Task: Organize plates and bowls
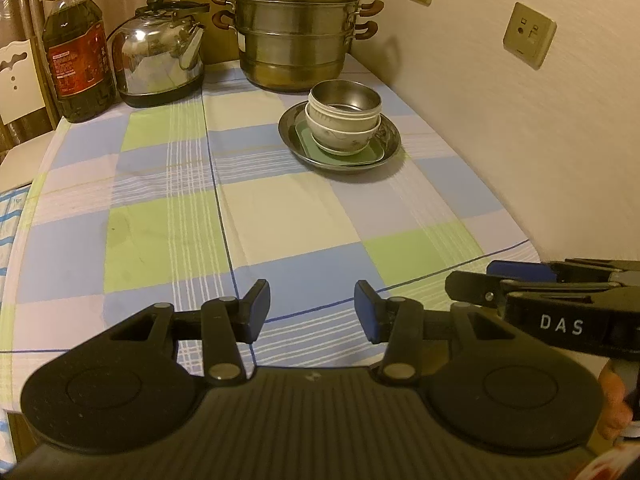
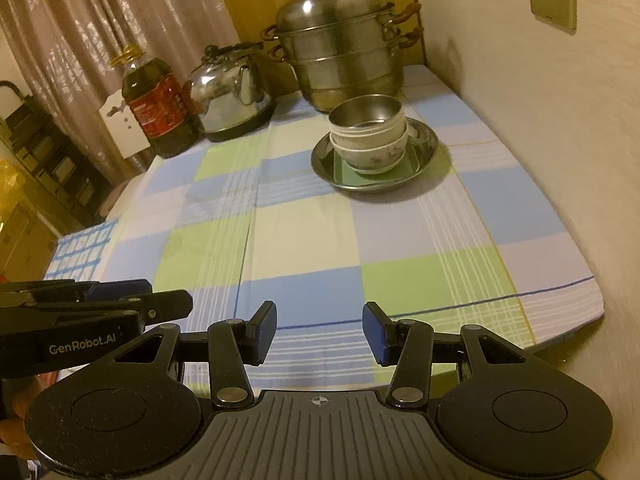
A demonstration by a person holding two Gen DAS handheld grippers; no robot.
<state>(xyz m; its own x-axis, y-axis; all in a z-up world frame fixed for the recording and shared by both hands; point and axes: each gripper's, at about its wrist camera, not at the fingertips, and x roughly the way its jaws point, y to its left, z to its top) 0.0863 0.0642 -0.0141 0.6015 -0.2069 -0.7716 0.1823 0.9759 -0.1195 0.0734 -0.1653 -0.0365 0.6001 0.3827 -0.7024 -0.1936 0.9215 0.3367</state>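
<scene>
**A:** What makes up the stack, from largest piece to smallest?

**B:** A round metal plate (image 1: 290, 130) forms the base. On it lies a pale green square dish (image 1: 308, 142), then a white ceramic bowl (image 1: 342, 136) with a faint floral print, a second white bowl (image 1: 320, 110) nested in it, and a steel bowl (image 1: 346, 98) on top. The stack stands on the far right part of the tabletop (image 1: 280, 208), near the wall and just in front of the steamer pot (image 1: 294, 36).

**A:** And the surroundings?

**B:** The tabletop carries a cloth checked in blue, green and cream. Along its far edge stand the tiered steel steamer pot, a shiny kettle (image 1: 158, 64) and an oil bottle (image 1: 76, 60) with a red label. Wall sockets (image 1: 528, 34) sit on the pale wall to the right; curtains (image 2: 100, 12) hang behind on the left.

**A:** How are the claws posed?

**B:** Both hover side by side over the near edge, angled downward toward the cloth, well apart from the stack. The left claw (image 1: 312, 312) is spread with nothing between its blue pads; the right claw (image 2: 319, 330) is likewise spread and empty.
</scene>
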